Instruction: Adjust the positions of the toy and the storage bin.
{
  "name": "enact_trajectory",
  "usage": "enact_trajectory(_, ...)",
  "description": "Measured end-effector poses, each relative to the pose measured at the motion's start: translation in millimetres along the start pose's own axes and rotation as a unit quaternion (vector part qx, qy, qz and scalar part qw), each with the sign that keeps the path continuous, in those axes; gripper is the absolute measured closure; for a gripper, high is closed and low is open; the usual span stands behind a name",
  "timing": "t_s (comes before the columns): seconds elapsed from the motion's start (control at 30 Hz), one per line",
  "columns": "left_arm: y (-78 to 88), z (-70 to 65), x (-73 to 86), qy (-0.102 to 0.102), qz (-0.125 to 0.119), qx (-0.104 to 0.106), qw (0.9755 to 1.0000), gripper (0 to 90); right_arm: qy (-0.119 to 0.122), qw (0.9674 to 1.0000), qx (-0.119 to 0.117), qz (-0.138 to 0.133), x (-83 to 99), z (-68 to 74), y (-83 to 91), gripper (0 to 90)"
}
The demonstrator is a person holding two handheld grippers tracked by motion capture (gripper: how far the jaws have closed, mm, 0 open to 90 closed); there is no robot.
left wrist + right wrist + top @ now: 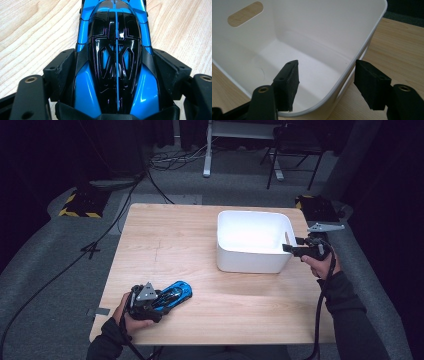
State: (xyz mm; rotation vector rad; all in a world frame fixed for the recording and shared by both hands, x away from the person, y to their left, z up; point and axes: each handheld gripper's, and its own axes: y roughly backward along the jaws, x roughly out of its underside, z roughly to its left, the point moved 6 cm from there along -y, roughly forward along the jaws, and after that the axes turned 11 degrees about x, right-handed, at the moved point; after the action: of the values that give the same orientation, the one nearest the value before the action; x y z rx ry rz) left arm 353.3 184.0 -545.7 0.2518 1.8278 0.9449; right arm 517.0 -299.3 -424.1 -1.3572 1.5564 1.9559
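Left gripper (159, 301): clamped on the toy car (175, 294). In the left gripper view the two black pads press on either flank of the blue-and-black car (116, 57) at its middle, the jaws held about half apart by the width of the body. The car's nose runs straight out ahead of the jaws. It sits low over the wooden table (200, 255); whether its wheels touch the wood I cannot tell.

Right gripper (289, 247): released, holding nothing. In the right gripper view its jaws straddle the near corner of the white bin (352, 63), one pad (288, 83) inside the wall and the other outside, with a gap on each side of the rim, so no grip is made yet.

White bin (254, 240): stands just ahead of the right gripper and far off, across the table, from the left one. Its inside appears bare in both views.

Progress, as I judge it: the car is grasped, and that is the part done. Left to do: the bin to be steadied, if that is the right hand's purpose, and the car to be lifted, carried across and set down inside.
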Motion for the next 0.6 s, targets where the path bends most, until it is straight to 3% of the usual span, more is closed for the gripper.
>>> enact_trajectory(0.27, 0.0, 0.2, -0.1, -0.001, 0.0, 0.0, 1.0, 24.8, 0.007, 0.9999, -0.013, 0.0, -0.5, 2.6, 1.8, 46.3)
enact_trajectory(0.6, 0.0, 0.1, -0.1, -0.001, 0.0, 0.0, 1.0, 24.8, 0.064, 0.9977, -0.016, 0.012, 0.6, 9.2, 2.6, 57.9)
